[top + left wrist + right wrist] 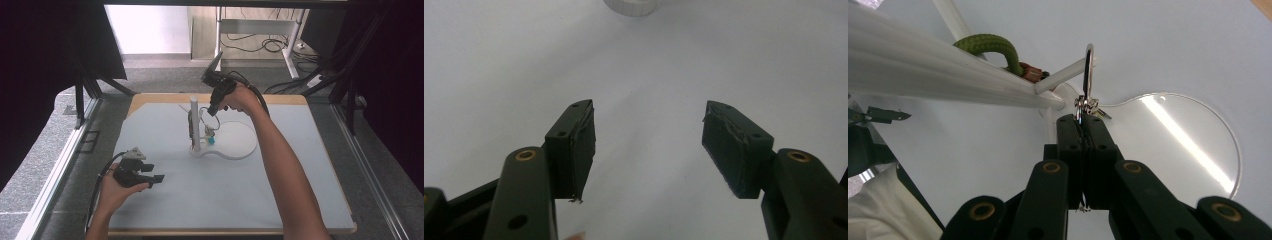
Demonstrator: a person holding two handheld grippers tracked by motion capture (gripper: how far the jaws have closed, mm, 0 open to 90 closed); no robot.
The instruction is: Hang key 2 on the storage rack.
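A white stand has an upright post [194,122] on a round flat base [239,145]. Thin pegs stick out of the post [948,85]. A silver metal ring [1088,75] is looped over one peg [1060,81], and my right gripper [1084,122] is shut on the ring's small clasp just below it. In the high view the right gripper [210,112] points down beside the post's top. A green cord [990,45] hangs on another peg. My left gripper [156,173] rests low at the table's front left, open with nothing between its jaws [649,135].
A small teal item [211,141] lies at the foot of the post. The pale table top [300,175] has a wooden edge. The rim of the white base [631,6] lies ahead of the left gripper. Dark curtains and frame legs flank the table.
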